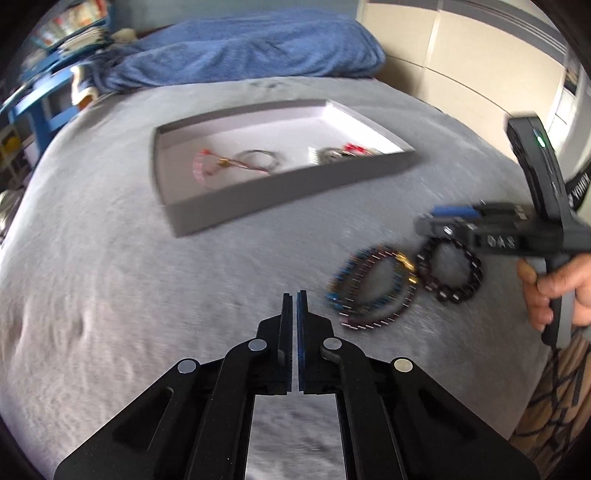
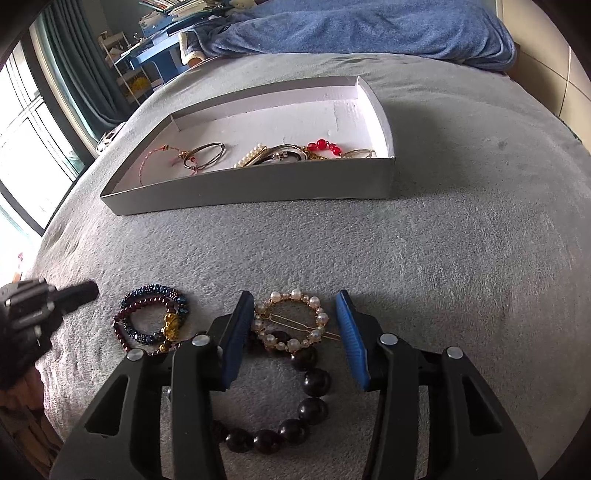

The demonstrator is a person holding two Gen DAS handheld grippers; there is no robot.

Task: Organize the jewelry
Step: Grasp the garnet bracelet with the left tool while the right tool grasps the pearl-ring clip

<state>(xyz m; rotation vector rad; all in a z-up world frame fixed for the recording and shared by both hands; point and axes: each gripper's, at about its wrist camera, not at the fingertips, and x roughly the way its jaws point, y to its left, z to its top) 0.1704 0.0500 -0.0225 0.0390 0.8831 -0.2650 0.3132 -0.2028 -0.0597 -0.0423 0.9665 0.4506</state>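
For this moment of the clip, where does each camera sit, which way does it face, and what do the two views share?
Left wrist: sits on the left tongs, shut and empty, facing across the grey bed toward the tray; the right hand shows at right.
Right wrist: sits on the right tongs, open, low over the pearl hair clip and the dark bead bracelet, facing the tray; the left tongs show at left.
Shared: tray, blue blanket, stacked bead bracelets.

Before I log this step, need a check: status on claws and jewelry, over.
Left claw shut, empty. Right claw open, straddling pearl hoop clip on the bed. Dark bead bracelet overlaps the clip. Tray ahead, path clear.
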